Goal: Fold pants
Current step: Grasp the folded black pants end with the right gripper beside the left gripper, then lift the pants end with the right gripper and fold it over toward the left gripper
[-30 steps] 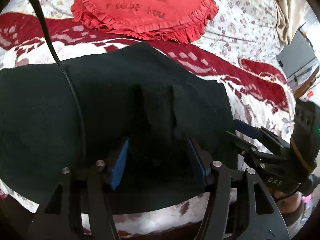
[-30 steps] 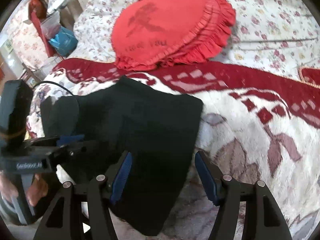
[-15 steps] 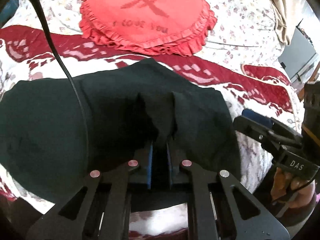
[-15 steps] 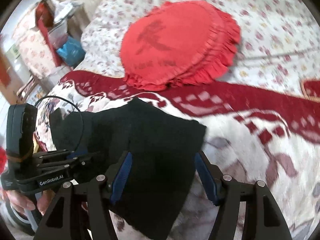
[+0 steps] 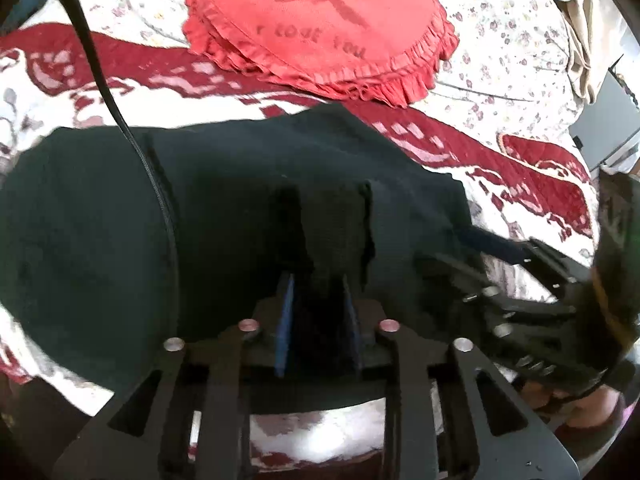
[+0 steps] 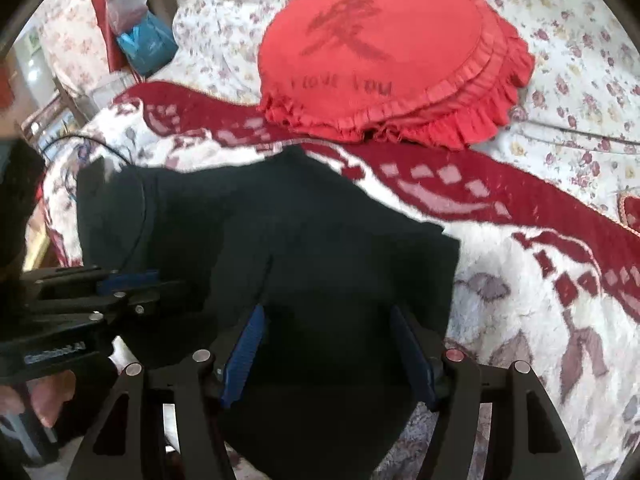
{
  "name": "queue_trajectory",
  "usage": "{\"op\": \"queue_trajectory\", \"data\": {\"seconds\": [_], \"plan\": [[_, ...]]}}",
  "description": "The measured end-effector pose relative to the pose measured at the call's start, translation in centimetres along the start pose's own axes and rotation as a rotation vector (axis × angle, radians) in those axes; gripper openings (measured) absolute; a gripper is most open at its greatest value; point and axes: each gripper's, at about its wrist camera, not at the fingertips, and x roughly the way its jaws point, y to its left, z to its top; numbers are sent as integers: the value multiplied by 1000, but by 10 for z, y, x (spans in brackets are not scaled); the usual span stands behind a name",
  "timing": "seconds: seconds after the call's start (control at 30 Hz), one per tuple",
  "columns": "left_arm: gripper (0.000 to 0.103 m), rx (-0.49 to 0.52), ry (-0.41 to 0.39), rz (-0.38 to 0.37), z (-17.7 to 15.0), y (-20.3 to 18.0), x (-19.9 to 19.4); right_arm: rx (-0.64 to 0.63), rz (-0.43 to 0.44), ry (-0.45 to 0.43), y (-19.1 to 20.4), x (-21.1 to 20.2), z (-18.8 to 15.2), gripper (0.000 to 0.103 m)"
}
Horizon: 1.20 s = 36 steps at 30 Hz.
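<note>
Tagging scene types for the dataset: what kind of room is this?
Most likely a home bedroom: the black pants lie on a bed with a red-and-white plush blanket, a floral sheet, and a red frilled cushion.

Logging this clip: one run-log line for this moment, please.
left tongs: shut on black pants near edge | right tongs: open over pants | pants on blanket | red cushion behind

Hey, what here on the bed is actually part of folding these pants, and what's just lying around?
Part of the job:
- black pants
- left gripper, pinching a fold of the pants
- right gripper, jaws spread over the pants' near edge

Just lying about:
- red ruffled cushion
- red and white blanket under the pants
- floral bedsheet
- blue bag beside the bed
</note>
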Motion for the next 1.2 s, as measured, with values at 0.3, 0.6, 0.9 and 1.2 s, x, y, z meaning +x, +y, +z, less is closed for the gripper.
{"op": "queue_trajectory", "data": {"seconds": [0.3,0.6,0.9,1.2], "plan": [[42,-10,-71,124,-12,24,-31,-68,4,22,29,9,-3,64],[51,-39,-109,194,-22,40,-48,-129,-21,24,46,7,0,64],[51,-82,-117,216,-26,51,-53,-88,-22,8,45,17,17,64],[51,-113,-112,217,-25,64,-53,-75,-22,48,43,35,23,64]]}}
